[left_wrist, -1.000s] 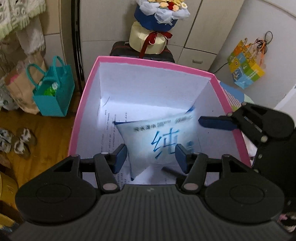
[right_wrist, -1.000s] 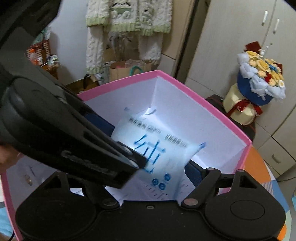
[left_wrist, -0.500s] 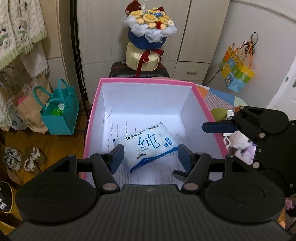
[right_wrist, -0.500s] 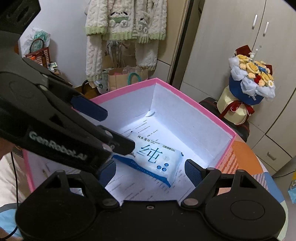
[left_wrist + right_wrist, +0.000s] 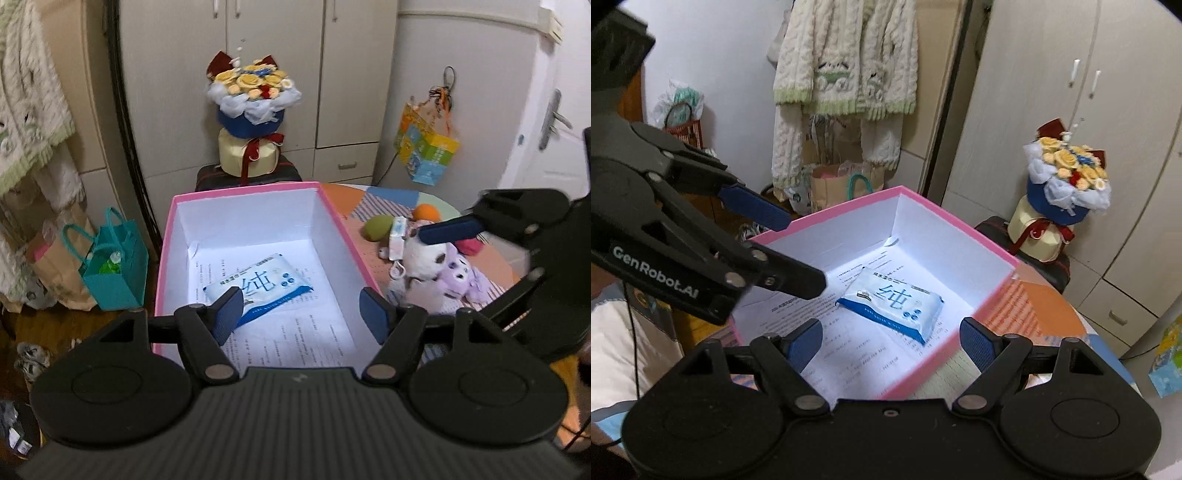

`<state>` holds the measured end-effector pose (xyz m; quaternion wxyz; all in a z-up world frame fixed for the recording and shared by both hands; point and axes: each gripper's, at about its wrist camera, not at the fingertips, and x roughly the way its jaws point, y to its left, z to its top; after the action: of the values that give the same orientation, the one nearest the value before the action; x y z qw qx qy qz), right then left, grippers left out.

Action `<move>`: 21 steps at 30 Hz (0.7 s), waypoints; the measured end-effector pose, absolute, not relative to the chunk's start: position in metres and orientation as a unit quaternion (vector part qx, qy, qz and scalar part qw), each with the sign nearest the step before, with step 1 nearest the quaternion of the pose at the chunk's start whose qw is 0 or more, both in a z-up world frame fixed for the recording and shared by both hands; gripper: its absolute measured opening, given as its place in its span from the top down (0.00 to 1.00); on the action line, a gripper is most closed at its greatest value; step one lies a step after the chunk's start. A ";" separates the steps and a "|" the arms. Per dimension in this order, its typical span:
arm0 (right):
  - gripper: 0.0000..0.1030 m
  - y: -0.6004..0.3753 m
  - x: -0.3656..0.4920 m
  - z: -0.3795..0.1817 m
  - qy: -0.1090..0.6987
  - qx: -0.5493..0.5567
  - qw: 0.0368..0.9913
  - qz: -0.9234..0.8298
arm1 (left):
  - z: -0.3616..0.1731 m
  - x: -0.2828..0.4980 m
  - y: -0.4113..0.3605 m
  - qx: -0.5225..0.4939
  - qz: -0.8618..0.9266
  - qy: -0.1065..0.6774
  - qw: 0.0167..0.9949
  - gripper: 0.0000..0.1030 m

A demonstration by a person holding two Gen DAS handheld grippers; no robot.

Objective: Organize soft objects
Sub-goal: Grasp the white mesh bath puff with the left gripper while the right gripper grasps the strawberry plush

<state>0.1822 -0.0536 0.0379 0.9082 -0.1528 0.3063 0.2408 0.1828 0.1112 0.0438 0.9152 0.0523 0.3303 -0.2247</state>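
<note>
- Left gripper has its jaws spread wide with nothing between them; right gripper likewise stands wide apart and empty
- Just ahead of both sets of jaws and below them, the wipes pack lies flat on printed sheets on the floor of the pink box, touching no wall, so this item looks stowed
- The step in hand is probably fetching the next soft thing: beyond the left gripper's right finger, outside the box, plush toys sit in a heap on the table
- To do it well, take a toy by its bulk with wide jaws, lift above the pink rim, then lower it beside the pack
- The box wall stands between jaws and toys, so travel over it, not through
- Farther off, round green and orange items crowd the heap; the box floor has bare room on all sides of the pack
</note>
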 end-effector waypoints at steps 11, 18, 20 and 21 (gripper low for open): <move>0.17 -0.175 0.112 0.044 0.291 -0.074 0.939 0.167 | 0.043 0.127 0.064 0.097 -0.282 0.305 0.904 0.33; 0.17 -0.221 0.098 0.021 0.292 -0.036 0.946 0.137 | 0.034 0.113 0.013 0.118 -0.319 0.313 0.887 0.33; 0.17 -0.232 0.100 0.013 0.289 -0.027 0.948 0.128 | 0.030 0.111 -0.001 0.128 -0.330 0.314 0.881 0.33; 0.17 -0.236 0.100 0.009 0.288 -0.024 0.949 0.123 | 0.028 0.112 -0.008 0.132 -0.334 0.314 0.879 0.33</move>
<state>0.1005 -0.2365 0.0091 0.9495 -0.0241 0.2878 0.1230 0.1117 -0.0080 0.0283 0.8788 0.1318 0.3144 -0.3340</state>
